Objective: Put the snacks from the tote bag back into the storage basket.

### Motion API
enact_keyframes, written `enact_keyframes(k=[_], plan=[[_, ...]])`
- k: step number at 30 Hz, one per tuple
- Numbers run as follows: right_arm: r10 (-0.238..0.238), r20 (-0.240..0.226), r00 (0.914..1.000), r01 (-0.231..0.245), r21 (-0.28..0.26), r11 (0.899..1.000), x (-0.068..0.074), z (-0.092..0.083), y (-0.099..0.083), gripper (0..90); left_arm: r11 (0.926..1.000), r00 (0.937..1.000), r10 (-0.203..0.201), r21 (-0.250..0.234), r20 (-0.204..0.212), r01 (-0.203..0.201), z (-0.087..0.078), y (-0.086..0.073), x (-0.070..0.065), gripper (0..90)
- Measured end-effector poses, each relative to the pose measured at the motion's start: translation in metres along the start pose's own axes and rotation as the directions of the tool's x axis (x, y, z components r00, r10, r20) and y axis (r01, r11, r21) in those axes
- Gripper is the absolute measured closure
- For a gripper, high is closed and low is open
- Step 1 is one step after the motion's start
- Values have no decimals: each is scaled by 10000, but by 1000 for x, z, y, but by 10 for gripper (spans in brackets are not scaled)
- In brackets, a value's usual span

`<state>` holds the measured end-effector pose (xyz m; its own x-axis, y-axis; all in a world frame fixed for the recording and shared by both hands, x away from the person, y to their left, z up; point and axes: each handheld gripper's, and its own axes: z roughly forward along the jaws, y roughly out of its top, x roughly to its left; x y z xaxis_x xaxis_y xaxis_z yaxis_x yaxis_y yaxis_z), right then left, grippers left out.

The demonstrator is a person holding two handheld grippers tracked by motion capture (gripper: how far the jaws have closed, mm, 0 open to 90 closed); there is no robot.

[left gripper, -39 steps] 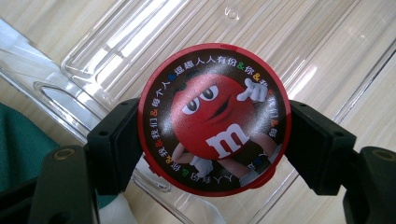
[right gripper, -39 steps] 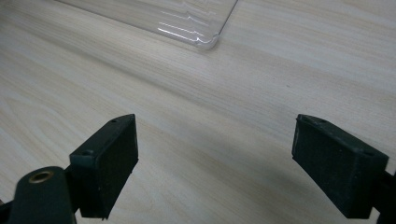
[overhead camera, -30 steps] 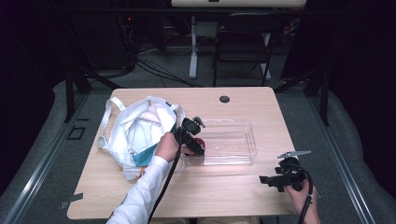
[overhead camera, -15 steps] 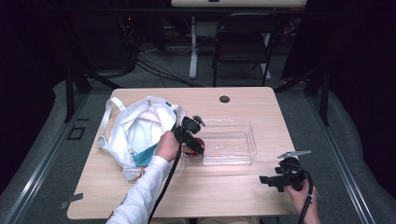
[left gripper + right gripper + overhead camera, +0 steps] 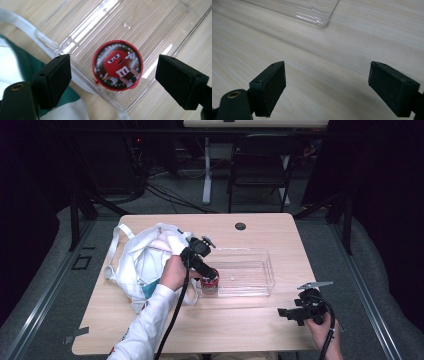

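Item: red-lidded candy tub [image 5: 117,64], standing in the near-left corner of the clear tray [image 5: 160,22] on the bench [image 5: 280,232], beside the white bag [image 5: 137,265].

Left hand-held gripper [image 5: 112,75]: jaws wide, straddling the tub. I judge release is the step: I lift straight up, clearing the lid.

Right hand-held gripper [image 5: 327,82]: wide, empty.

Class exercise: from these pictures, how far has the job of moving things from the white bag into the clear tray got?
Done: one red-lidded candy tub stands in the clear tray, at the end nearest the white bag. In hand: nothing; the left gripper hangs open above the tub, and the right gripper is open over bare table. Left: probably whatever the bag holds; its contents are unclear.
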<state>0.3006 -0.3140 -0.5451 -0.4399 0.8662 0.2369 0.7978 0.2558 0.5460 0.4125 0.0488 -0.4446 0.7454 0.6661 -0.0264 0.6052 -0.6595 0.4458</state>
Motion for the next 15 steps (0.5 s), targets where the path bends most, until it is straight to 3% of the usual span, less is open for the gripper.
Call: enact_keyframes(k=[9, 15], plan=[[19, -5, 10000, -19, -18, 10000, 0, 0, 0, 140, 9983, 9978, -163, -560, -636, 128, -38, -22, 14, 82], [-10, -17, 10000, 9, -38, 10000, 2, -1, 0, 141, 9953, 9921, -494, -886, -1157, 392, -65, -49, 27, 50]])
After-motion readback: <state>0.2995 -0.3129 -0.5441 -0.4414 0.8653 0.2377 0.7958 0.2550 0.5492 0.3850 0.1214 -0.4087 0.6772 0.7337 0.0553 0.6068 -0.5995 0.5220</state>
